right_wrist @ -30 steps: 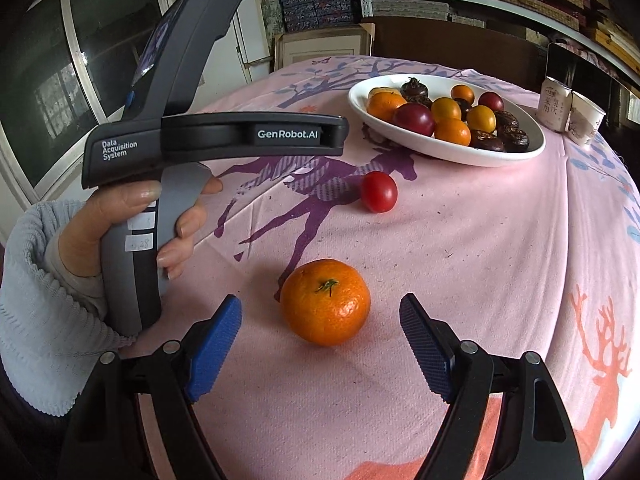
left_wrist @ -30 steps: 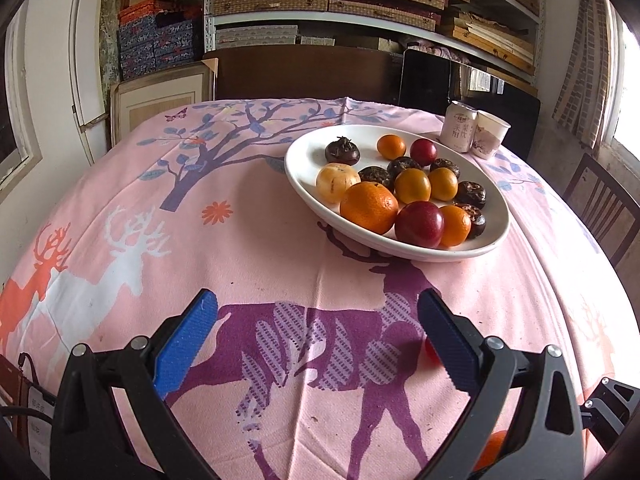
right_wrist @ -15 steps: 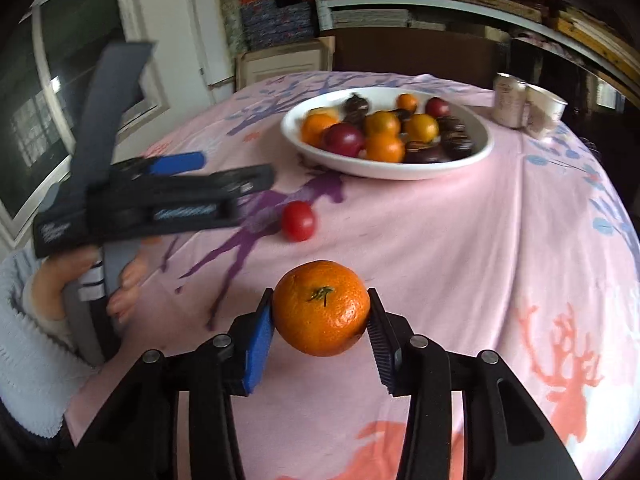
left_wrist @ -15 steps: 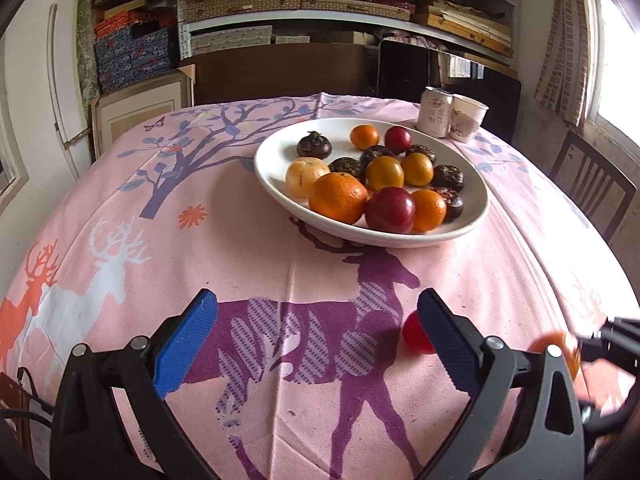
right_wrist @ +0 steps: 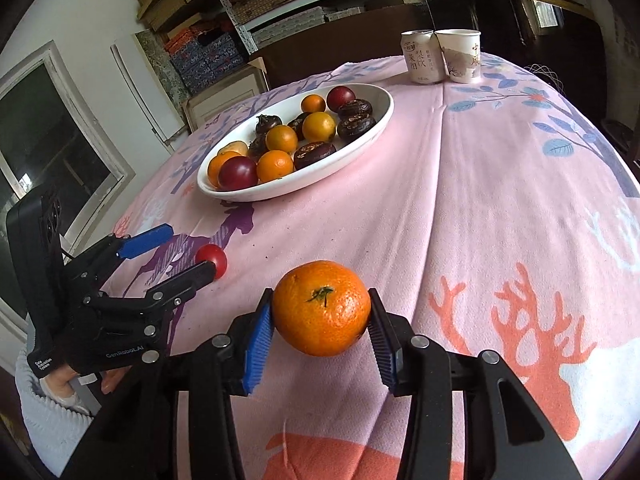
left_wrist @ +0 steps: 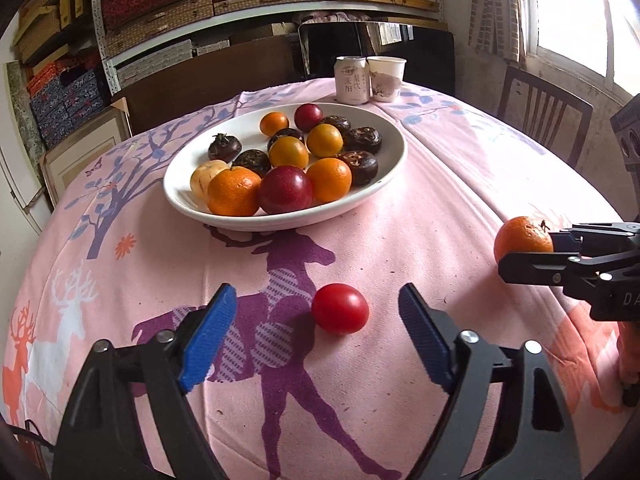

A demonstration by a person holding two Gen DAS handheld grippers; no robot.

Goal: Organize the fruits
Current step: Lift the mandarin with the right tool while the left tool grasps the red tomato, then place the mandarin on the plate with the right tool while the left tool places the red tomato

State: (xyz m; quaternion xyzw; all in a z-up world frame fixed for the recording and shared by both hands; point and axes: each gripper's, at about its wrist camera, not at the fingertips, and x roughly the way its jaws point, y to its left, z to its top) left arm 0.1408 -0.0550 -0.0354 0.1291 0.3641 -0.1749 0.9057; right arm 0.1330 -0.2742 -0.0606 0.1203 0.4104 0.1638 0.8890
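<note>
Right fingers [right_wrist: 260,336] are clamping an orange [right_wrist: 322,307] from both sides, holding it off the pink tablecloth [right_wrist: 500,184], stem end facing up toward the camera. Right gripper [right_wrist: 320,330] is also showing at the right edge of the left wrist view [left_wrist: 532,258], orange [left_wrist: 523,239] sticking out in front of it. Left gripper [left_wrist: 316,334] is sitting low over the table with its blue-padded fingers [left_wrist: 208,340] spread wide, gripping nothing. Small red tomato [left_wrist: 340,309] is lying on the cloth between those open fingers, slightly right of centre, touching neither pad. From the right wrist view the tomato [right_wrist: 214,258] is just beside one left finger. White oval bowl [left_wrist: 384,172] is sitting further back on the table, holding oranges, dark red plums and dark brown fruits. Drink can [left_wrist: 351,80] and paper cup [left_wrist: 386,79] are standing together behind the bowl, near the far table edge.
</note>
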